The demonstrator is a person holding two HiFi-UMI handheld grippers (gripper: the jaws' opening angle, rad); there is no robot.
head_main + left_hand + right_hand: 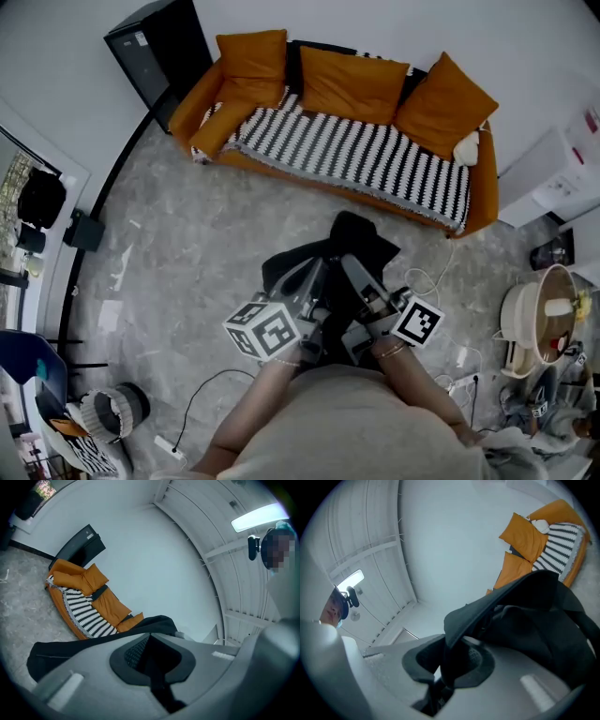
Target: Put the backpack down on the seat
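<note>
Both tools are clenched on the black backpack [364, 246]: the left gripper [312, 278] pinches a dark strap [157, 679] between its pads, and the right gripper [354, 272] clamps a fold of black fabric. The backpack hangs above the grey floor [187, 253], short of the front edge of the orange sofa [483, 187] and its striped seat [356, 155].

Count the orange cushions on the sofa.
3: left cushion, middle cushion and right cushion, all leaning against the sofa back. None seems hidden.
</note>
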